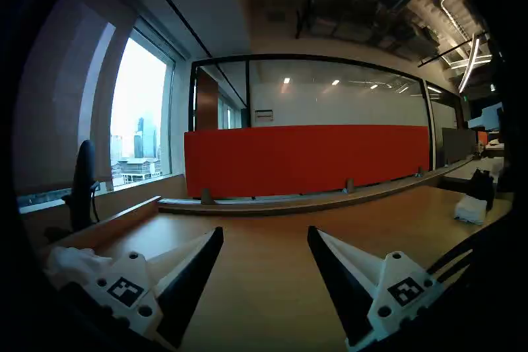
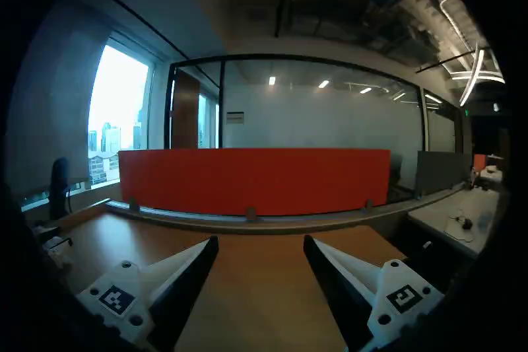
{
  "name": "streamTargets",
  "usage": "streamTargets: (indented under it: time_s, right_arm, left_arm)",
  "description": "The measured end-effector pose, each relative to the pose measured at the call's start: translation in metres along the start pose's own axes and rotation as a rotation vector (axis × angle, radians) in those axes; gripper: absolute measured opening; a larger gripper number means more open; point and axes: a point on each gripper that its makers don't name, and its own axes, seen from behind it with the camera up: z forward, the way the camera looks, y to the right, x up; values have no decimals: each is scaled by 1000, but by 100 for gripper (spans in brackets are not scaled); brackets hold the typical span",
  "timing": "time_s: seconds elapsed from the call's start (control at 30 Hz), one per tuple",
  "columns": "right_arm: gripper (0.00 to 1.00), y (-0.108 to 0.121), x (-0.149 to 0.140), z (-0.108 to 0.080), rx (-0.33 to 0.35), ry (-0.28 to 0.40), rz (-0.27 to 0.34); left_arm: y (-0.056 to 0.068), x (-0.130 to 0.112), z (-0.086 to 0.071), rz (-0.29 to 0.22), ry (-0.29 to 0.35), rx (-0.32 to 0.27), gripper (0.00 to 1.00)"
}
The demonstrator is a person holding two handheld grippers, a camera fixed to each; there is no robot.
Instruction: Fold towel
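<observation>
Brown and wooden, the flat table (image 1: 277, 286) stretches beneath both tools. The left hand-held gripper (image 1: 264, 230) has its black-edged white fingers spread apart with nothing between them, and the right hand-held gripper (image 2: 260, 238) is likewise spread and empty. A crumpled white towel (image 1: 72, 263) lies at the table's left edge, just beside the left finger. A second white cloth (image 1: 471, 209) sits far right, and an orange divider panel (image 1: 307, 159) stands behind.

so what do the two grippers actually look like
The left gripper and right gripper match: white wedge-shaped fingers tapering to points, black pads along the inner faces, a square black-and-white marker and small screw holes on each finger base.
</observation>
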Motion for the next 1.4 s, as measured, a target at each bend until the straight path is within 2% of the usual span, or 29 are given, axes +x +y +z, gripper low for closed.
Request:
streamTargets:
  time_s: [0.27, 0.5, 0.7, 1.0, 1.4]
  right_arm:
    - [100, 4, -15, 0, -27, -3, -28]
    - [100, 2, -30, 1, -31, -17, -28]
    - [100, -1, -32, 3, -33, -21, -30]
    - [100, -3, -33, 5, -25, -22, -36]
    - [100, 0, -37, 6, -7, -19, -21]
  left_arm:
    - [-7, -22, -1, -1, 21, 8, 94]
    - [-13, -34, -1, -20, 31, 9, 95]
    - [-18, -42, 1, -35, 30, 16, 94]
    - [-18, -46, 1, -39, 29, 17, 94]
    - [-20, -61, 5, -34, -27, 22, 94]
